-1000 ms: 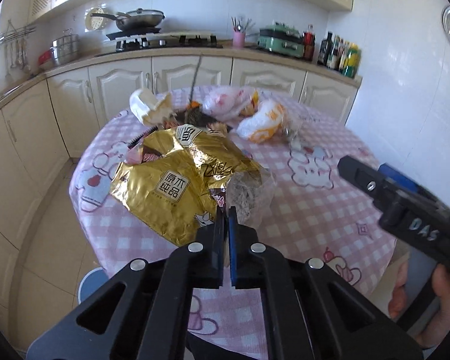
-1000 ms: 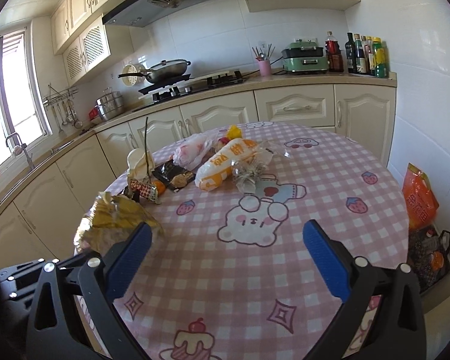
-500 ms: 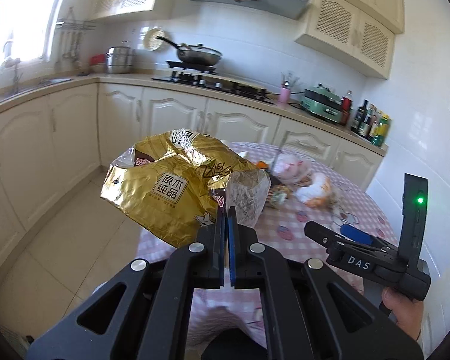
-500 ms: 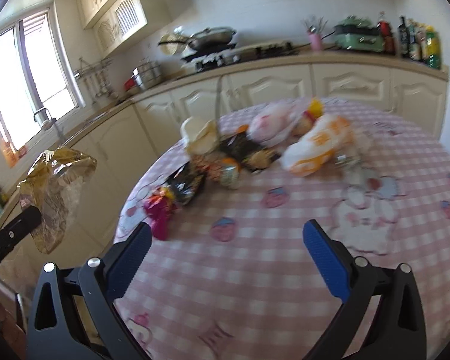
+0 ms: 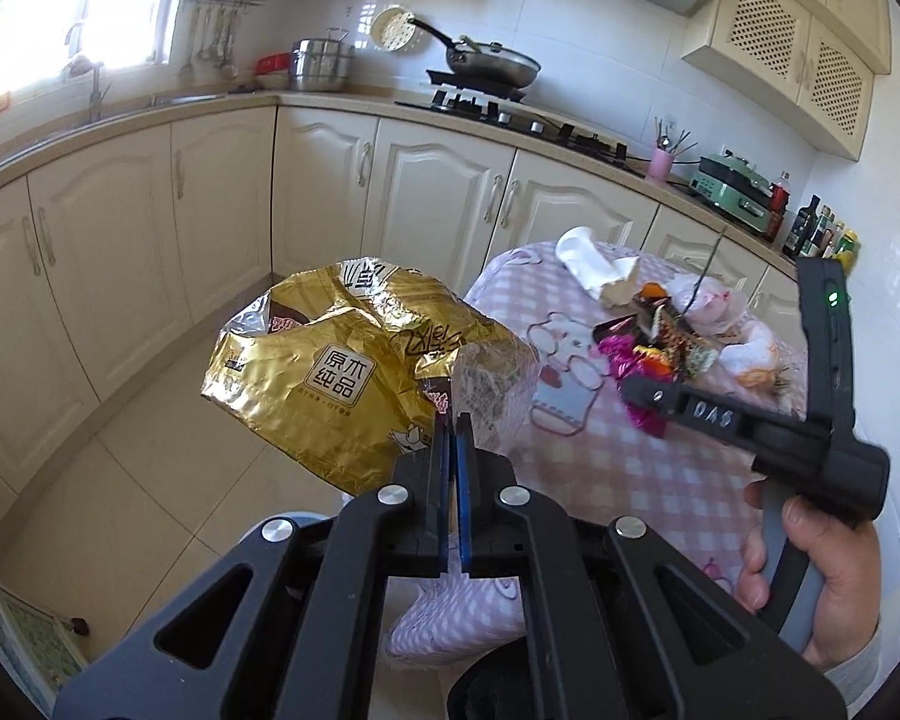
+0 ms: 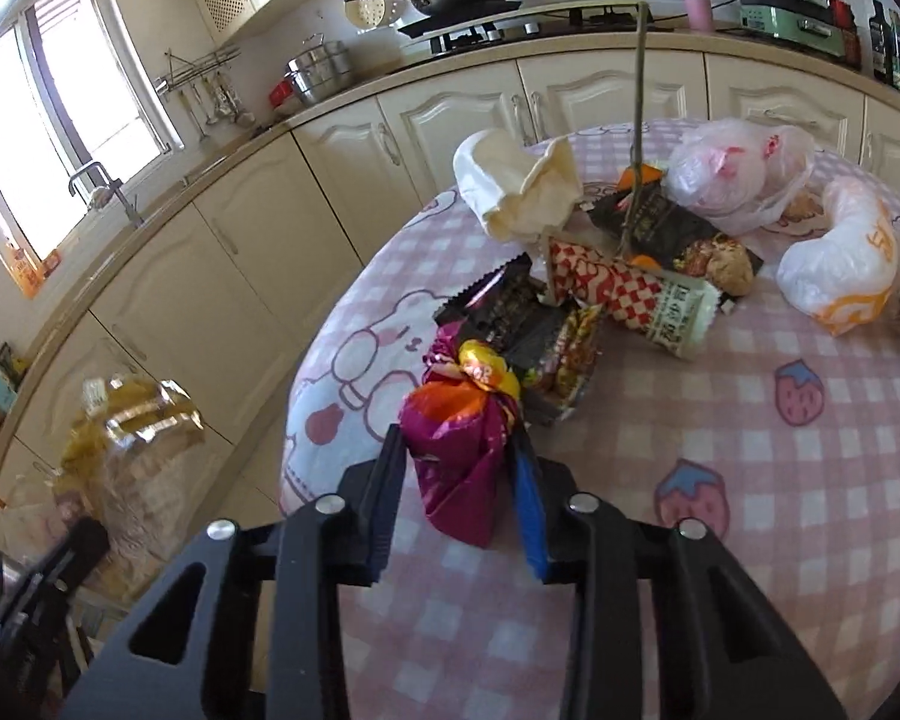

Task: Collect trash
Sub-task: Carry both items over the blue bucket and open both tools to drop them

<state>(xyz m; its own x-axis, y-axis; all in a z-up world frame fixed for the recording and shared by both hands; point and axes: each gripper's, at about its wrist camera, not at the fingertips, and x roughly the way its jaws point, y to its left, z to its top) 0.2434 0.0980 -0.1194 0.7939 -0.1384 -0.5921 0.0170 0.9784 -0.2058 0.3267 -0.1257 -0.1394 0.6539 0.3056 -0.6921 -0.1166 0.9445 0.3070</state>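
Note:
My left gripper [image 5: 450, 420] is shut on a crumpled gold foil bag [image 5: 336, 369] and holds it in the air over the floor, left of the table. The bag also shows blurred in the right wrist view [image 6: 126, 456]. My right gripper [image 6: 459, 450] is down at the table's near left edge, its fingers closed around a magenta and orange wrapper [image 6: 462, 444] that lies on the pink checked tablecloth [image 6: 720, 480]. The right gripper shows in the left wrist view [image 5: 648, 387] over the trash pile.
More trash lies behind the wrapper: dark snack packets [image 6: 510, 318], a red checked packet [image 6: 630, 294], a crumpled white cup [image 6: 516, 180], white plastic bags [image 6: 732, 171] and a bread bag [image 6: 840, 264]. Cream cabinets [image 5: 168, 228] curve round the left. Tiled floor [image 5: 150, 480] lies below.
My left gripper has carried the gold bag off the table and out over the floor. My right gripper has moved left and down to the magenta wrapper and closed around it.

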